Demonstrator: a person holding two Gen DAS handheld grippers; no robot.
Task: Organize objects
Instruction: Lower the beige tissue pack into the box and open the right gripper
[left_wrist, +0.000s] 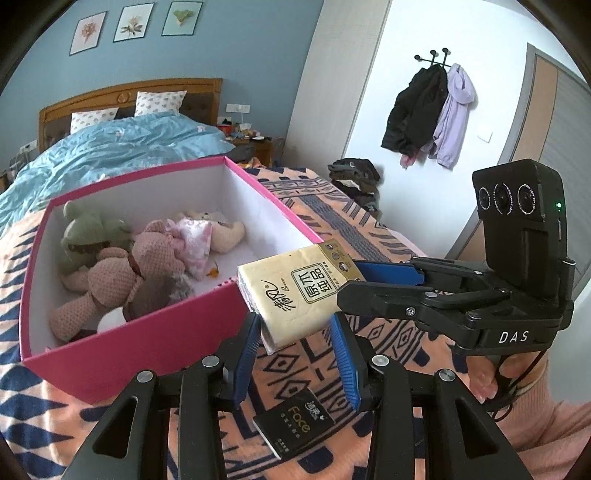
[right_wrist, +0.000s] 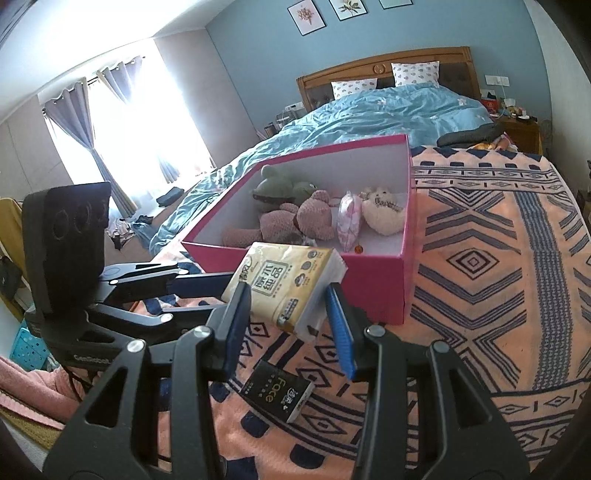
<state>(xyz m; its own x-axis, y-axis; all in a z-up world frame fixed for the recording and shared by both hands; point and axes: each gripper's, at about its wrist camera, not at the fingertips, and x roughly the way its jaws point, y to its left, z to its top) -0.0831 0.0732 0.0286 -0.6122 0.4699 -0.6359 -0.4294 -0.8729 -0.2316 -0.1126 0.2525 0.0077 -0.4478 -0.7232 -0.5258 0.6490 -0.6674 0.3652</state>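
A yellow tissue pack (left_wrist: 299, 291) hangs in the air at the near right corner of a pink box (left_wrist: 122, 347). Both grippers hold it: my left gripper (left_wrist: 295, 325) pinches its near end, and my right gripper (left_wrist: 354, 280) comes in from the right and pinches its far end. In the right wrist view my right gripper (right_wrist: 288, 295) is shut on the pack (right_wrist: 284, 284) and the left gripper (right_wrist: 221, 284) reaches in from the left. The pink box (right_wrist: 369, 284) holds several plush toys (left_wrist: 122, 266). A black tissue pack (left_wrist: 291, 424) lies on the blanket below; it also shows in the right wrist view (right_wrist: 277, 391).
The box stands on a bed with an orange patterned blanket (right_wrist: 480, 266). A blue duvet (left_wrist: 110, 147) and pillows lie behind. Folded clothes (left_wrist: 354, 177) sit at the bed's far right. Coats (left_wrist: 428, 114) hang on the wall. Window and curtains (right_wrist: 122, 122) at left.
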